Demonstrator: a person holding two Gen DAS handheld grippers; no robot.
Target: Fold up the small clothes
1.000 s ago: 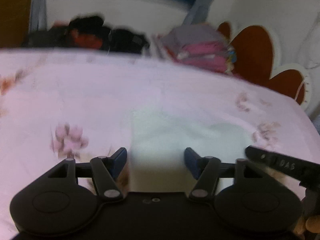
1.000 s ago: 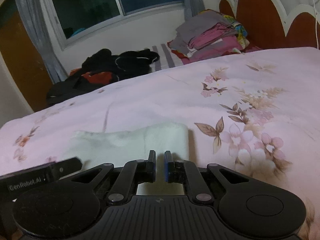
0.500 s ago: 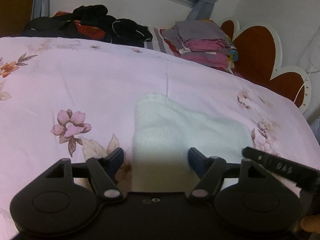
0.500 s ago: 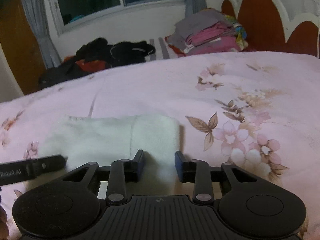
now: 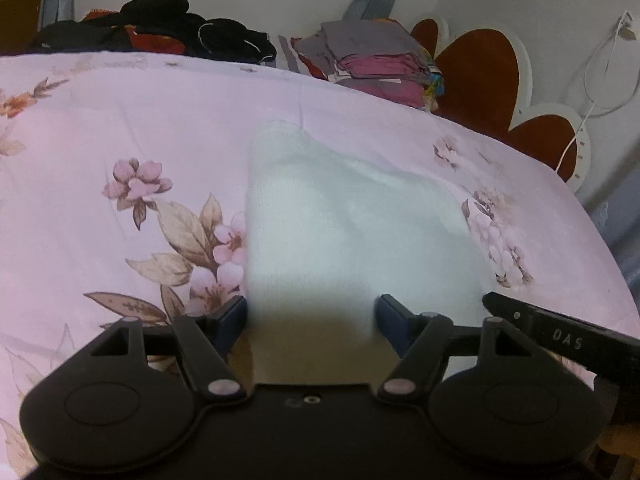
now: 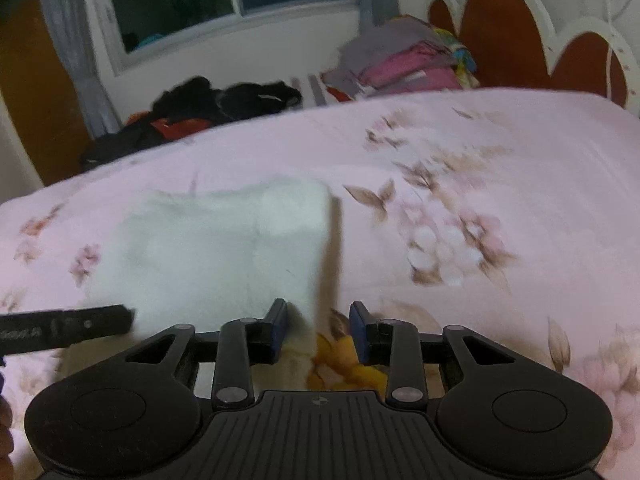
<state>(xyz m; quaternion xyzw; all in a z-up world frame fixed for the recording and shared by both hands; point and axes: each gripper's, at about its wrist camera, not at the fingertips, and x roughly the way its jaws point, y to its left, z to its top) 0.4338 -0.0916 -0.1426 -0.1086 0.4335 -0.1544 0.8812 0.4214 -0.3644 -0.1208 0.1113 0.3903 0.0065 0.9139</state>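
Plainly, left gripper [image 5: 312, 322] spread wide, right gripper [image 6: 318, 332] parted — both empty, white garment's [image 5: 340, 224] near edge hidden.

one white folded garment [image 5: 340, 220] is lying on one pink floral bedspread [image 5: 120, 128]. two grippers are showing: left gripper [image 5: 312, 322] and right gripper [image 6: 319, 330]. one folded clothes stack [image 5: 376, 60] and one dark clothes heap [image 5: 168, 32] are sitting behind.

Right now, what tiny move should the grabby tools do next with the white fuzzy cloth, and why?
Probably lift both away. The white fuzzy cloth already lies folded flat on the pink flowered bedsheet, and the left tool and right tool are both open, holding nothing.
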